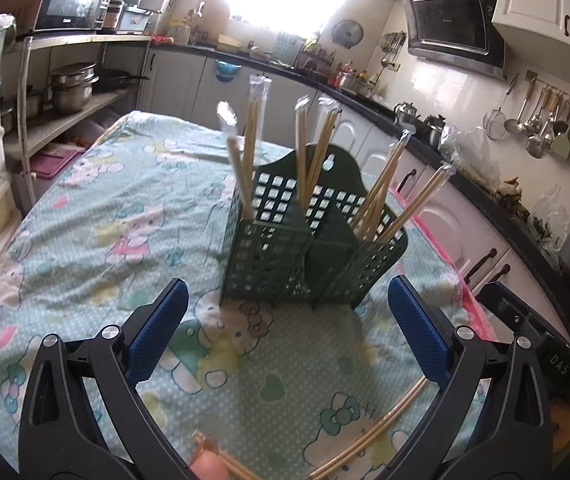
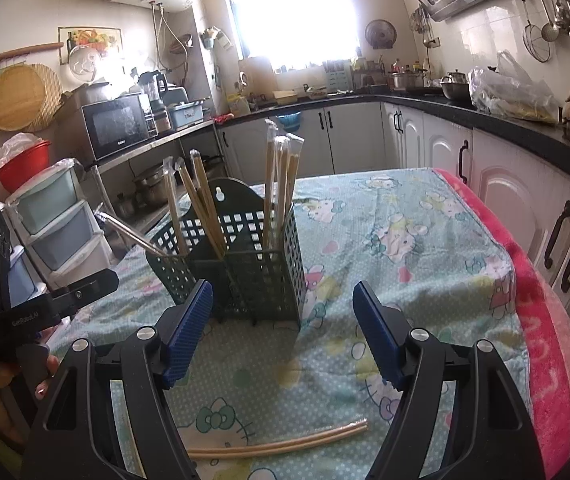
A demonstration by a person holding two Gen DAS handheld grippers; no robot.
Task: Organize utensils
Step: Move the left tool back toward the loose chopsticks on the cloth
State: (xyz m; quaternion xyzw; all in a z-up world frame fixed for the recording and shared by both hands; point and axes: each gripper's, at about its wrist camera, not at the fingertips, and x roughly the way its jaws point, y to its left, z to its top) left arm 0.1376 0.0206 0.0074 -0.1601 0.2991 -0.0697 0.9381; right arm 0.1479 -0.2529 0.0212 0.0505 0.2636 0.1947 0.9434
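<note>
- Both jaws stand spread and hold nothing: the left gripper (image 1: 287, 336) and right gripper (image 2: 283, 332) hover near the table (image 2: 425, 240), probably ready for a pick.
- Left to right, the green holder (image 2: 241, 276) stands upright mid-table, its compartments keeping wrapped chopsticks (image 2: 281, 184) sorted and leaning on the walls.
- Nearer, right of the holder, loose chopsticks (image 2: 285, 442) lie flat on the cloth between the right fingers, not yet put away.
</note>
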